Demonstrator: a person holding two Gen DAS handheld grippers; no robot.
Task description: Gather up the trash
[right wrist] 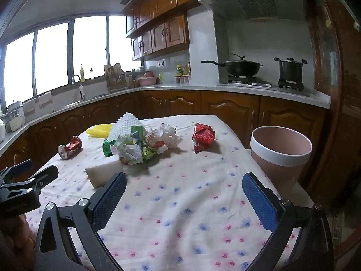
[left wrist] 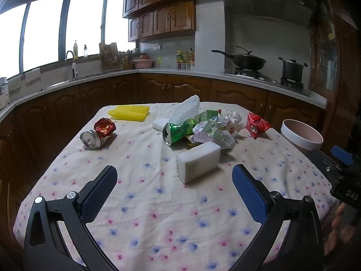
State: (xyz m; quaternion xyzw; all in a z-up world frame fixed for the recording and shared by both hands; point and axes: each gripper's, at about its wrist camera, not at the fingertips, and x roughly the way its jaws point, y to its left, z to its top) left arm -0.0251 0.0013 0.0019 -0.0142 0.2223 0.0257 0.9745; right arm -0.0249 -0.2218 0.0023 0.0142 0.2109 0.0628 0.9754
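While both tools, left tool [left wrist: 174, 183] and right tool [right wrist: 183, 189], gape wide, two crushed cans [left wrist: 97, 133] lie apart.

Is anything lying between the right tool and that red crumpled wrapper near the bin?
Nothing visible does. Only bare flowered tablecloth lies between the open right tool and the red wrapper. The paper pile sits off to its left, the pink bin to its right.

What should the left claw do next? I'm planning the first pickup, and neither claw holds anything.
Probably ease the open left claw forward onto the white foam block, the trash lying nearest ahead of it, then carry it to the pink bin.
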